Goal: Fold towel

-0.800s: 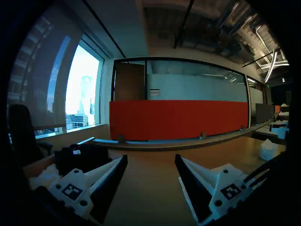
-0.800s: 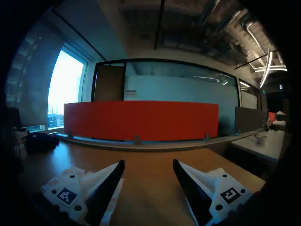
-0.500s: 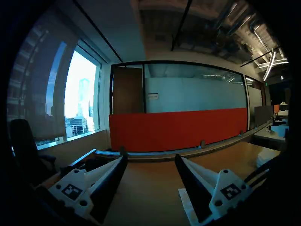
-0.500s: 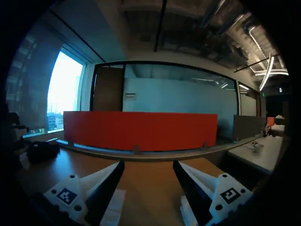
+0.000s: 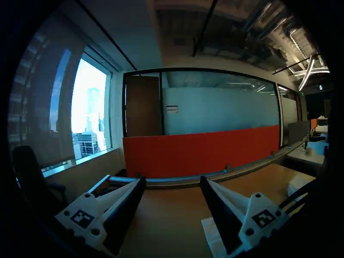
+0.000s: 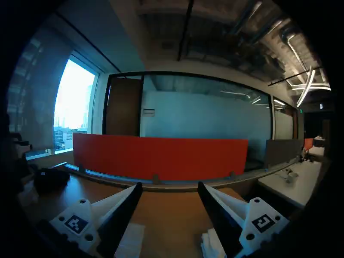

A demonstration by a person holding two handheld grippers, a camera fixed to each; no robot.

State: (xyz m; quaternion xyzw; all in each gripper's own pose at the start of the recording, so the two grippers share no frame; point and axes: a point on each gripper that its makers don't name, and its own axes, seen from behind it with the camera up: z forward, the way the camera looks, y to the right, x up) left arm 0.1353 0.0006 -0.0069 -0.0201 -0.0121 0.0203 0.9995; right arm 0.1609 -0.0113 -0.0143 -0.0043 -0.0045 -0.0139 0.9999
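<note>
Left gripper view: left claw (image 5: pixel 172 178) spread, towel (image 5: pixel 210 228) mostly hidden | right gripper view: right claw (image 6: pixel 169 185) spread

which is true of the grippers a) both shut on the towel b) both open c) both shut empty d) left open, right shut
b: the left gripper and the right gripper each stand wide open, with the bare wooden desk showing in the gap.

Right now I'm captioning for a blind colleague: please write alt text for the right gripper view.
The right gripper, jaws open, hangs over a wooden table, white towel showing beside each finger. Beyond stand a red partition, a glass wall and a bright window.
</note>
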